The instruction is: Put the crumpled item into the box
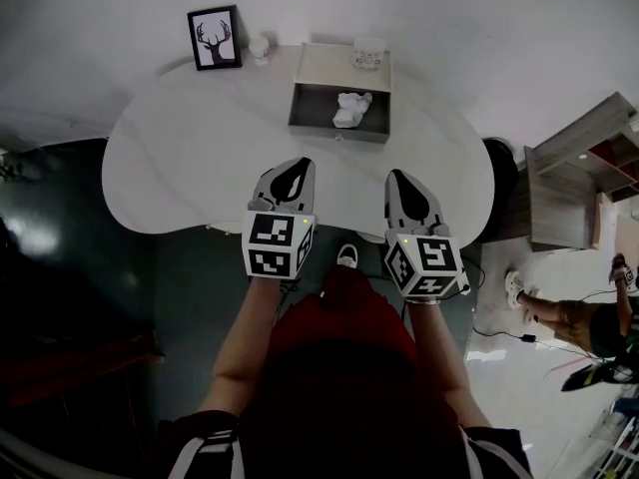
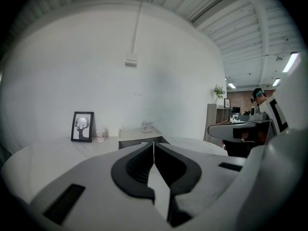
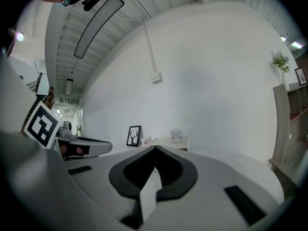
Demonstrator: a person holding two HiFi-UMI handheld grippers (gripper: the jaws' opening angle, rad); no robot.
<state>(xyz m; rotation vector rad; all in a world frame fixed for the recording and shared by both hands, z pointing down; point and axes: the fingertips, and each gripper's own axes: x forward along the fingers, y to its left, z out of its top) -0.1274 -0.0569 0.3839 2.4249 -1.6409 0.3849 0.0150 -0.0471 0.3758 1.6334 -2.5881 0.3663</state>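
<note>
Picture frame (image 1: 213, 38): stands upright at the far left of the bench (image 1: 180, 168), well apart from both grippers. I see little risk to it.

Small white object (image 1: 260, 48): just beside the frame, too small to identify. A wide sweep from the left could tip it.

Left gripper (image 1: 290, 171): held over the near edge of the bench with its jaws pressed together and nothing between them, as its own view shows. It is pointed toward the box, so a forward push might shove the box along the smooth top.

Box (image 1: 337, 133): grey, at the far middle of the bench, its open tray facing the person. It looks light, so a nudge on its front wall could slide it back.

Crumpled item (image 1: 351, 108): white, lying inside the open tray toward its right side. To my eye the task is already met. The main hazard is a needless reach that snags the item and drags it over the wall.

Jar (image 1: 367, 55): sits on the box's top at the back, right of centre. A gripper brought in high over the tray could knock it off.

Right gripper (image 1: 404, 183): level with the left one, near the bench edge, jaws closed on nothing. It lines up most directly with the item, so it is the likelier one to disturb it.
</note>
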